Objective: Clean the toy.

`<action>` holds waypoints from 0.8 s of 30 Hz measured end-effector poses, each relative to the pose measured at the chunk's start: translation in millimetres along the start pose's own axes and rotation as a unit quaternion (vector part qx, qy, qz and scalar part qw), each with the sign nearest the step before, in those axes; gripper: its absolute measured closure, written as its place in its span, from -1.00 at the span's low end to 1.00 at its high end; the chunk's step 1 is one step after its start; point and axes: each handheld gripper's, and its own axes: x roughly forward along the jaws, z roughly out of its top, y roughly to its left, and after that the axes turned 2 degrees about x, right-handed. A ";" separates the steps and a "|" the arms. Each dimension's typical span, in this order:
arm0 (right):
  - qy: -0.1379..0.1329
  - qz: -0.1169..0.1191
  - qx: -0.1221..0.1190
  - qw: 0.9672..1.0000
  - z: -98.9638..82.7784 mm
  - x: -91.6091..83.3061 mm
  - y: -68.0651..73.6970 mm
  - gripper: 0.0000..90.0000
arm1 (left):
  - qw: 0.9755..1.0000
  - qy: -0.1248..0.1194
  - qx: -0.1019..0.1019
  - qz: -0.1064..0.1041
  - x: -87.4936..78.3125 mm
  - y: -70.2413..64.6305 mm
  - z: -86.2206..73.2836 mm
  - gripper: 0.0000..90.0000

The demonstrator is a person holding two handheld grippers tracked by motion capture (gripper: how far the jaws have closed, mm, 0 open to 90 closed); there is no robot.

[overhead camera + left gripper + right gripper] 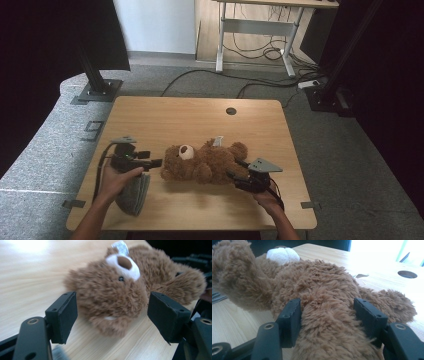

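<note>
Teddy bear held by one leg, the head about to be taken

The brown teddy bear (205, 162) lay on its back in the middle of the wooden table (165, 115). The right gripper (239, 179) was clamped on its leg, while the left gripper (112, 317) stood wide open just before the head, touching nothing. A grey cloth (134, 194) lay under the left hand (116, 181). To do it well, I think the left jaws should go around the head evenly before closing.

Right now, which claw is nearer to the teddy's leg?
Right. The right claw is clamped around the teddy's leg; the left claw sits open up by its head.
</note>
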 end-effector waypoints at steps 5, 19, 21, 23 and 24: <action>0.001 0.000 0.000 1.000 -0.3 0.6 0.7 -0.11 | 0.999 0.022 -0.007 -0.023 33.8 -4.2 0.6 -0.48; 0.076 0.041 -0.009 0.996 -26.6 9.3 25.0 0.05 | 0.998 0.057 0.005 -0.020 53.2 -4.3 -36.0 -0.17; 0.090 0.042 -0.011 0.995 -28.7 12.8 27.1 0.06 | 0.998 0.063 -0.002 -0.018 56.2 -2.2 -38.9 -0.17; 0.100 0.038 -0.019 0.994 -30.0 17.9 29.0 0.07 | 0.998 0.067 -0.004 -0.004 60.7 -1.2 -39.0 -0.16; 0.104 0.035 -0.022 0.994 -30.0 21.1 28.9 0.08 | 0.997 0.071 -0.006 0.001 63.3 -0.3 -38.1 -0.16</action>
